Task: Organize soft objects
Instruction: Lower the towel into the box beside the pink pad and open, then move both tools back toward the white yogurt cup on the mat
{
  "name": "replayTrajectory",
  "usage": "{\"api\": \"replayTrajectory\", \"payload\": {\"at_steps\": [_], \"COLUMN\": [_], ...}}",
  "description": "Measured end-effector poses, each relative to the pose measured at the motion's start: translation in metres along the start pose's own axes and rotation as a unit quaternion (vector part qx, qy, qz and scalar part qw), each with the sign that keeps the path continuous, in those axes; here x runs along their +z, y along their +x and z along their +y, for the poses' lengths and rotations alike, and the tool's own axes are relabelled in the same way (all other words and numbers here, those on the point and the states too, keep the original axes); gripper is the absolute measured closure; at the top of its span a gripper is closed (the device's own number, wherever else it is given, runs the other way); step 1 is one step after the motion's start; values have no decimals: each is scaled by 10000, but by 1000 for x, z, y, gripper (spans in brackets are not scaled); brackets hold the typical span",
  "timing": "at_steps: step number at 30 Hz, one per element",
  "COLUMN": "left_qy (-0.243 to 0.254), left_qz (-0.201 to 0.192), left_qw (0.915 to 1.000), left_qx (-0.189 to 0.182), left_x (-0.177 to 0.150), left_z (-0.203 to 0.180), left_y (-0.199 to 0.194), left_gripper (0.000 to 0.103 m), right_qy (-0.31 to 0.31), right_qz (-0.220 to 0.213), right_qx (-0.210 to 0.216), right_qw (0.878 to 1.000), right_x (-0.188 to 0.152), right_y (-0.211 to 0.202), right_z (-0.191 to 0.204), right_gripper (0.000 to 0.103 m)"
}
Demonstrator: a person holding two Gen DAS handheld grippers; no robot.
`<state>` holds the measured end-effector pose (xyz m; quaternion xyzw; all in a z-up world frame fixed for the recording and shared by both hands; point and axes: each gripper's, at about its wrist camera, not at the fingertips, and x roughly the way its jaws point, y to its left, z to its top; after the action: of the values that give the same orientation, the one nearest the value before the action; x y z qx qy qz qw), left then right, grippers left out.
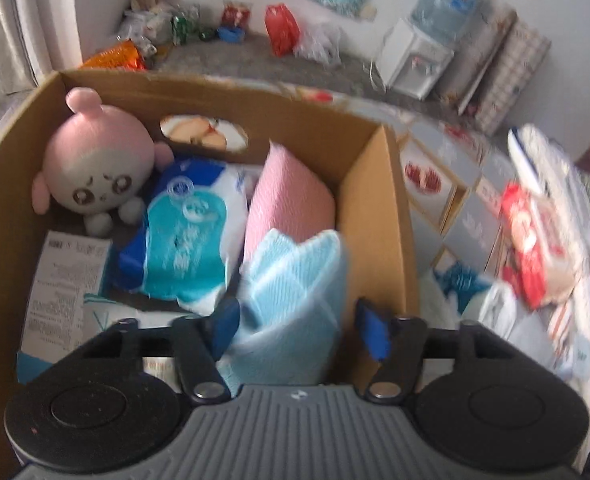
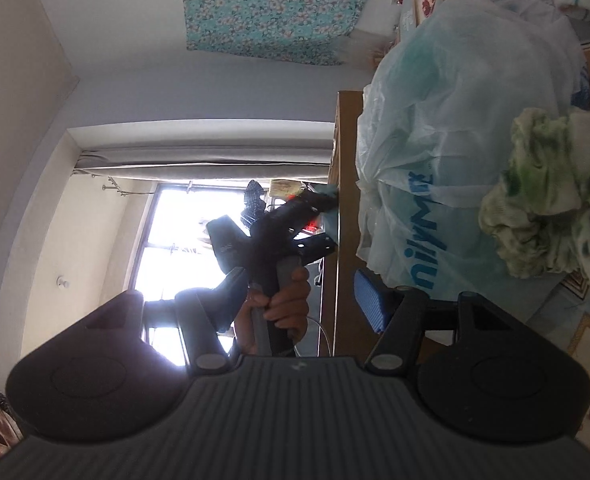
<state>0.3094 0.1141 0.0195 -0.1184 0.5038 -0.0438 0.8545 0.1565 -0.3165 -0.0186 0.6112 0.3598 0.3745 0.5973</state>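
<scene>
Blue cloth (image 1: pixel 295 300) between left gripper's (image 1: pixel 299 330) parted pads

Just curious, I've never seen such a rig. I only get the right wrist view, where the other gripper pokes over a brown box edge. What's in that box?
Observer: A light blue cloth sits in the cardboard box, with the left gripper open around it.
Operator: Anything else in there?
Observer: A pink cloth stands just behind it, near the box's side wall.
Operator: Any toys?
Observer: Yes, a pink plush toy in the far left corner.
</scene>
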Motion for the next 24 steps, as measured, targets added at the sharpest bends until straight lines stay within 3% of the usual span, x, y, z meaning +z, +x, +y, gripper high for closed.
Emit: {"api": "replayTrajectory", "payload": {"at_steps": [3,7,15,20,24], "left_qy": [-53,-67,-319,50,455], "left_qz": [-324,-660,-643,-1112,-1536], "left_qw": [9994,9977,9967,9915,9839], "left_qx": [-84,-111,-391,-672,-797], "left_x": [4,1,-31,-71,-112], "left_z": [1,2,6,-9,-27], "left_y": [-15,-41,-80,-129,-161], "left_gripper": [28,29,37,26,14], "right_qy": [-10,-31,-46,-384,-950], "right_qz": [-18,-43,-106,-454,-806], "right_qx": [-9,8,-55,-607,-1255], "right_qw": [10000,10000,9999,9964,9842], "right_x": [0,-1,-12,-22,-35], "right_y": [-6,-6,-19,-42,-63], "right_z": [0,1,-2,-4,1], "right_gripper": [42,42,42,41,40]}}
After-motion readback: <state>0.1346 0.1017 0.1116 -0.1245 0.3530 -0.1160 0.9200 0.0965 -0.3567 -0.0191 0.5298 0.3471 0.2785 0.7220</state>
